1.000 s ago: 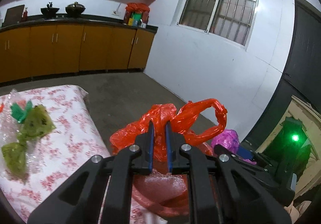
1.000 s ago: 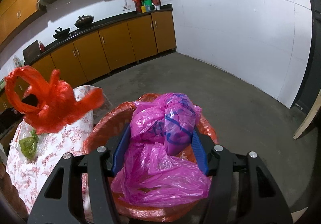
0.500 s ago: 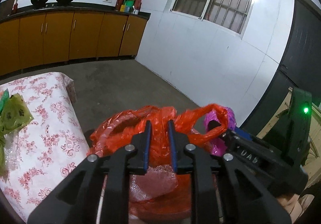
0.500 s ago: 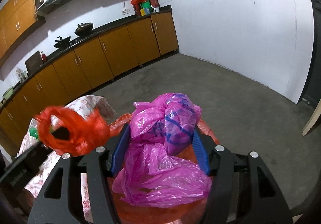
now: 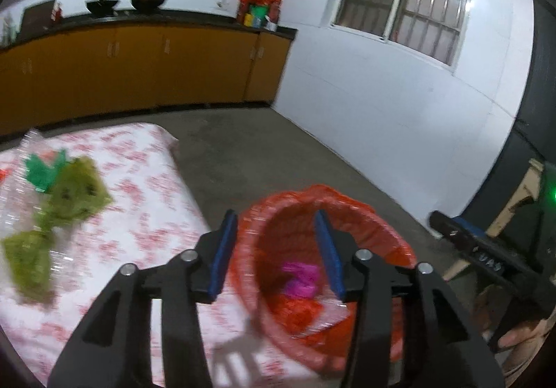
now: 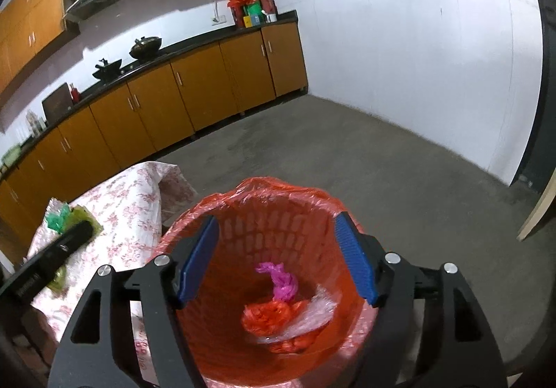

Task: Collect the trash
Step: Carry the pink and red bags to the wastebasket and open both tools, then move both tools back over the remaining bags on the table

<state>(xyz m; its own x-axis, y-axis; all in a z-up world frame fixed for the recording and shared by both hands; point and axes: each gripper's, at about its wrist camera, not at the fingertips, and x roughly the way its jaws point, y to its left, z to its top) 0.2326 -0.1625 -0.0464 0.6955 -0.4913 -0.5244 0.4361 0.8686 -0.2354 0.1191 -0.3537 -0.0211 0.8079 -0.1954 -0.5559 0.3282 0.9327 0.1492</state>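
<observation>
1. Below both tools, an orange basket (image 6: 271,242) of perforated plastic, lined with a thin red plastic bag, is seen beside the near right corner of the desk (image 5: 146,186); inside it lie a twisted pink bag (image 6: 283,285), a crumpled red bag (image 6: 267,315) and a piece of clear bubble wrap (image 6: 318,309).
2. On the desk, which is covered by a white cloth printed with red flowers, crumpled green wrappers (image 5: 69,190) and a clear crinkled film are left towards its left edge, well apart from the basket.
3. Compared with a second ago, the red bag is no longer pinched by the left tool (image 5: 274,249), and the pink bag is no longer clamped by the right tool (image 6: 278,252); both are now found at the bottom of the basket.
4. The jaws of the left tool are opening, nothing is held between its blue pads, and only the basket rim is seen through the gap.
5. The jaws of the right tool are opening too, set wide and empty above the basket's mouth.
6. The left-wrist view is blurred, so finer textures on the desk cannot be told.
</observation>
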